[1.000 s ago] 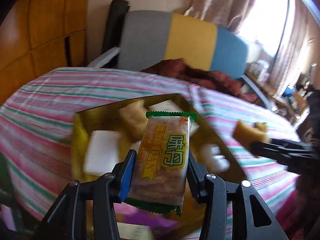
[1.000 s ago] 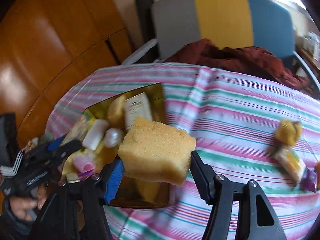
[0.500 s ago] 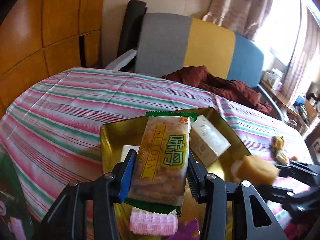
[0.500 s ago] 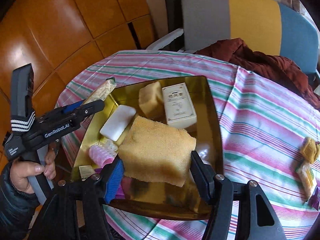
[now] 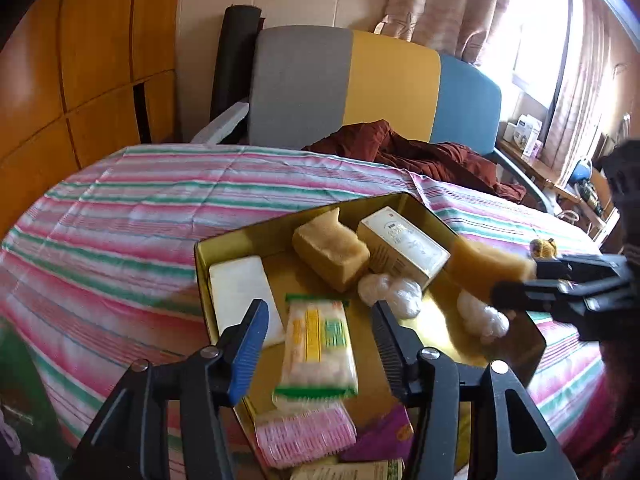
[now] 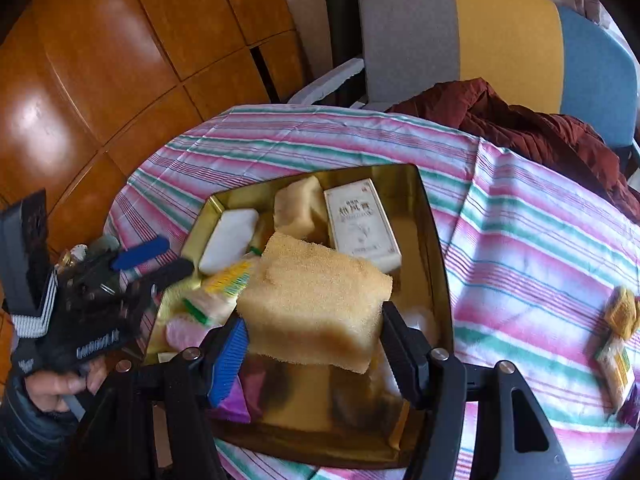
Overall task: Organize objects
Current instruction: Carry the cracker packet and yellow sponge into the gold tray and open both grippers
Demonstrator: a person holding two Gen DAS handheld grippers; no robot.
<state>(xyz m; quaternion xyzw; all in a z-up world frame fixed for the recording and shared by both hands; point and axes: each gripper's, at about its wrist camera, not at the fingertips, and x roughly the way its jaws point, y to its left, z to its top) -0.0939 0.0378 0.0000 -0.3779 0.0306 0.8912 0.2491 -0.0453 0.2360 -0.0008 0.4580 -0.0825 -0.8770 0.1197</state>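
Left wrist view: the left gripper (image 5: 318, 330) stands spread over the near half of a gold metal tray (image 5: 416, 206). Its jaws have just been opening, and the cracker packet (image 5: 318, 346) with green end seals sits between them without touching either pad; motion blur leaves it unclear whether the packet already rests on the tray floor. Just left of the blue pad lies a white bar (image 5: 240, 294). Ahead of the gripper, a tan sponge block (image 5: 330, 254) lies beside a cream carton (image 5: 402, 246). Two white wrapped balls (image 5: 390, 292) lie ahead and to the right of the right-hand finger, with another white bundle (image 5: 482, 316) further right. Below the gripper, at the tray's near edge, are a pink ribbed item (image 5: 306, 436) and a purple wrapper (image 5: 384, 438).

Right wrist view: the right gripper (image 6: 316, 338) pinches a large yellow sponge (image 6: 316, 304) between its pads, above the tray's near right part. A person's hand (image 6: 60, 380) holds the left gripper's handle at the far left. Far right of the right gripper, well apart from the tray, a small brown-yellow item (image 6: 622, 312) and a further snack packet (image 6: 618, 364) lie on the striped tablecloth (image 6: 520, 240). Beyond the table stands a grey, yellow and blue chair (image 6: 480, 28) with a dark red garment (image 6: 520, 128) on it.
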